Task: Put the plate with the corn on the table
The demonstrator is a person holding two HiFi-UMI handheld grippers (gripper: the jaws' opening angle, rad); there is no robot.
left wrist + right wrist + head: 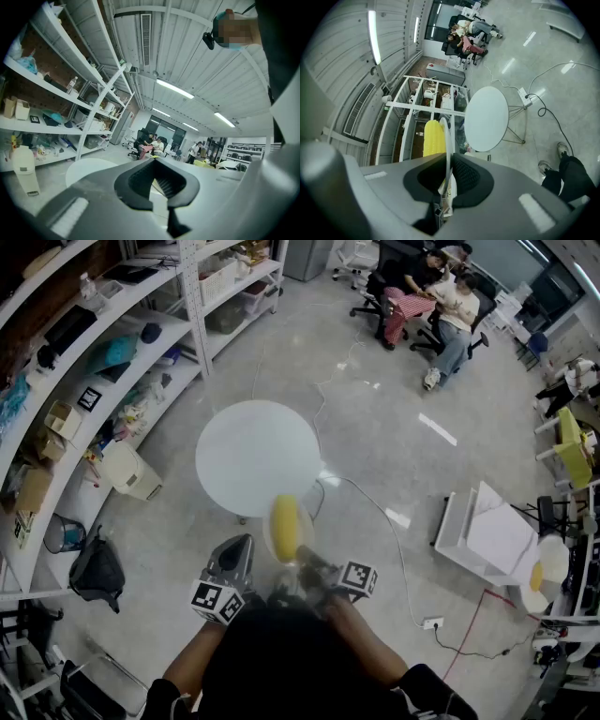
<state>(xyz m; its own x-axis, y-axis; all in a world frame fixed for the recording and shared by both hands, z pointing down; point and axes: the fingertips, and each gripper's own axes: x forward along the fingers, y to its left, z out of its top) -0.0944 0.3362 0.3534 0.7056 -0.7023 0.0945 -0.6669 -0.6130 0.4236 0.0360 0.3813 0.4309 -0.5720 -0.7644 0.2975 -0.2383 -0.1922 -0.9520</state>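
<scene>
Head view shows the shelving along the left, and nearer the middle the left gripper held out level. In the left gripper view its jaws stand drawn together with nothing between them, so it takes no part in the carrying for now.

Beyond it, farther off on the floor, stands the round white tabletop, bare as far as the pictures show.

Just right of the left gripper, the plate with the yellow corn hangs in the air, on the near side of the tabletop and apart from it.

To its right, the right gripper has the plate by its rim. The right gripper view shows the thin white edge of the plate pinched between the dark pads, the jaws only a little apart, with the corn lying on the plate beyond them.

As a judgement, the pick-up is done and the carry is under way. What is left is to bring the plate over the tabletop, level it, set it down and let go.
</scene>
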